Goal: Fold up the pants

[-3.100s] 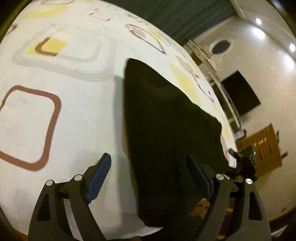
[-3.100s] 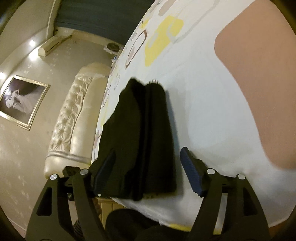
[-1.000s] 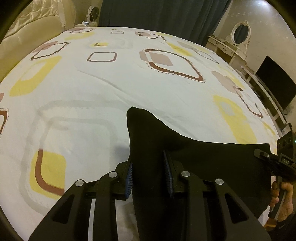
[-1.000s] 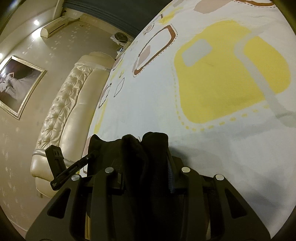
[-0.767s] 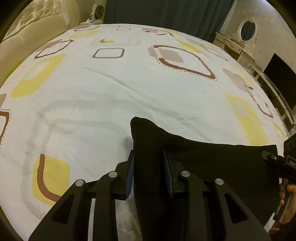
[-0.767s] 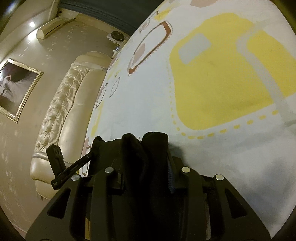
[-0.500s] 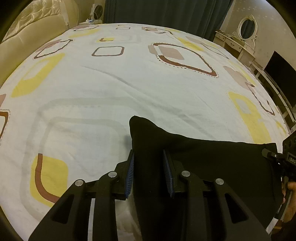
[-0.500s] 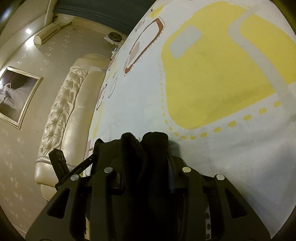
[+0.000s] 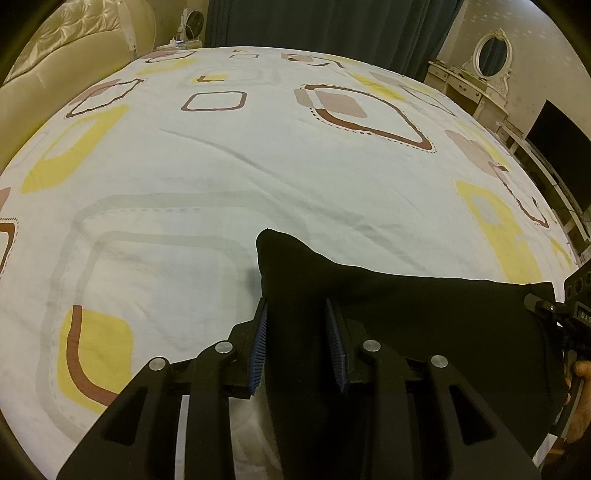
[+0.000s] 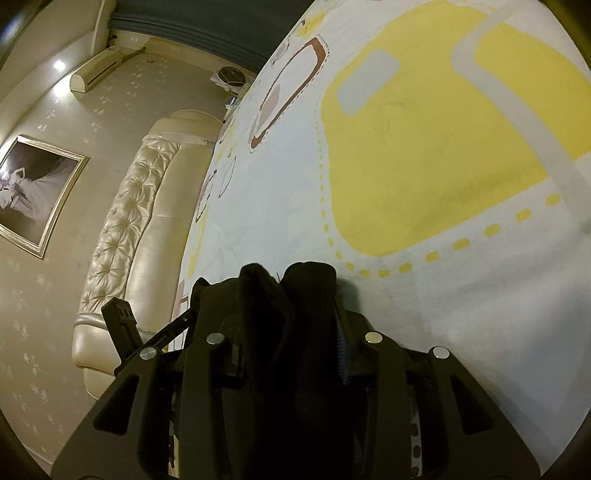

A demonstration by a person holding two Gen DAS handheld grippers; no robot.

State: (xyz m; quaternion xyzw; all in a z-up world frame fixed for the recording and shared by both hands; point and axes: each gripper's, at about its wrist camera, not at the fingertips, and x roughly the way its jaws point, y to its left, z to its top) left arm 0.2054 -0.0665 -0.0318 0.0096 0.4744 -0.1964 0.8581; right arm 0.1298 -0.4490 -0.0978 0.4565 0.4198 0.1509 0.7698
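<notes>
The black pants (image 9: 424,317) are folded into a dark band and held up over the bed between both grippers. My left gripper (image 9: 297,347) is shut on one end of the pants, its blue pads pressing the cloth. My right gripper (image 10: 291,332) is shut on the other end of the pants (image 10: 295,295), where several bunched layers stick out past the fingers. The right gripper also shows at the right edge of the left wrist view (image 9: 565,317). The left gripper shows at the left of the right wrist view (image 10: 147,336).
The bed sheet (image 9: 258,155) is white with yellow, brown and grey squares. A cream tufted headboard (image 10: 125,229) is at the left. Dark curtains (image 9: 332,26), a dressing table with a mirror (image 9: 487,59) and a dark TV (image 9: 557,136) stand beyond the bed.
Both grippers went from open around the lying pants to shut on them and lifted them. In the last second both moved slightly forward over the sheet.
</notes>
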